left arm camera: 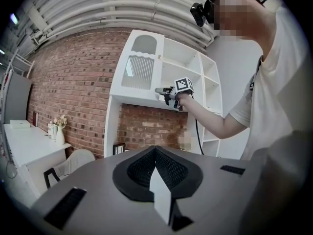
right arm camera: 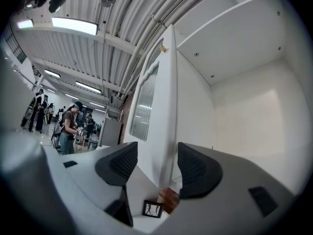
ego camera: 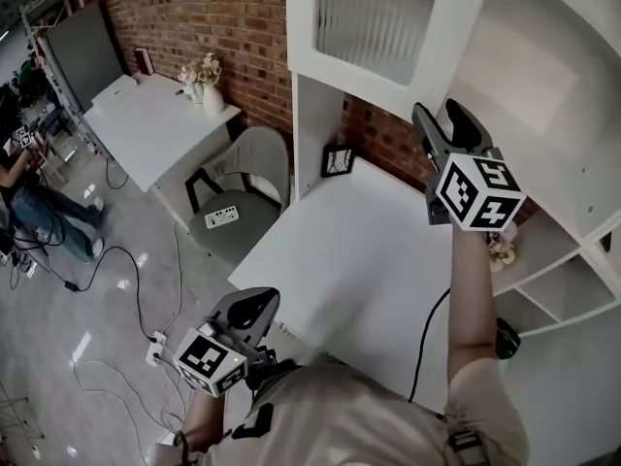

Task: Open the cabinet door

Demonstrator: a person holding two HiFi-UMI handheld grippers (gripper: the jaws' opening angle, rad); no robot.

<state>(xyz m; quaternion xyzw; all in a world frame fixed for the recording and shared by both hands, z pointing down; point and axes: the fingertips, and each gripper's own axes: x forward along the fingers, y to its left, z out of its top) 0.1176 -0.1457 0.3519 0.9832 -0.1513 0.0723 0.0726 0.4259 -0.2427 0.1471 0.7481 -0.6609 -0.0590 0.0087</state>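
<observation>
The white cabinet door [ego camera: 374, 17], with a ribbed glass pane, stands swung out from the white shelf unit [ego camera: 543, 76]. My right gripper [ego camera: 443, 124] is raised at the door's lower free edge, jaws open. In the right gripper view the door [right arm camera: 164, 106] is seen edge-on just beyond the gap of the right gripper [right arm camera: 156, 155], and neither pad touches it. The compartment behind the door [right arm camera: 244, 106] lies bare. My left gripper [ego camera: 254, 309] hangs low by my body, shut with nothing in it [left arm camera: 155, 150]. The left gripper view shows the right gripper [left arm camera: 166, 93] at the door [left arm camera: 139, 72].
A white desk top [ego camera: 349, 260] runs under the cabinet, with a small picture frame [ego camera: 338, 160] at its back. A grey chair [ego camera: 238, 197] and a second white table [ego camera: 155, 124] with a flower vase [ego camera: 209, 90] stand left. Cables cross the floor [ego camera: 116, 289].
</observation>
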